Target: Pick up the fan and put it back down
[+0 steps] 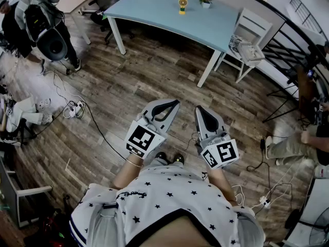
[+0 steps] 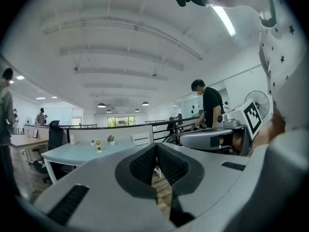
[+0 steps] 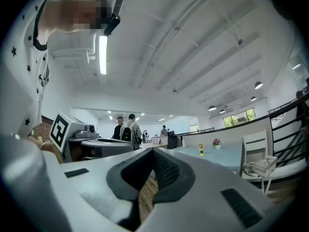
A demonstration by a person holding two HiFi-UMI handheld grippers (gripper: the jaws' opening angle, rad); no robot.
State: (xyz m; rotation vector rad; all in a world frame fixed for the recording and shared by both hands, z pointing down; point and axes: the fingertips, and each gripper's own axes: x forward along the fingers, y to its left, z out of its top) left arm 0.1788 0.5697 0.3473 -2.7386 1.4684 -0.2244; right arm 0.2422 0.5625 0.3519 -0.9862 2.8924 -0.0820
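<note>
Far off, 1 fan [image 1: 182, 4] + 2 pots [image 1: 205, 0] on table [image 1: 154, 12]; L tongs [image 1: 174, 103], R tongs [image 1: 201, 108] closed, empty.

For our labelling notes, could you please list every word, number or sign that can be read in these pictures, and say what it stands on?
No text can be read anywhere.
On the shirt: a line of script print, too small and blurred to read.
On the marker cubes: black-and-white square code patterns, no letters or numbers.
On the fan: too small to show any label.
</note>
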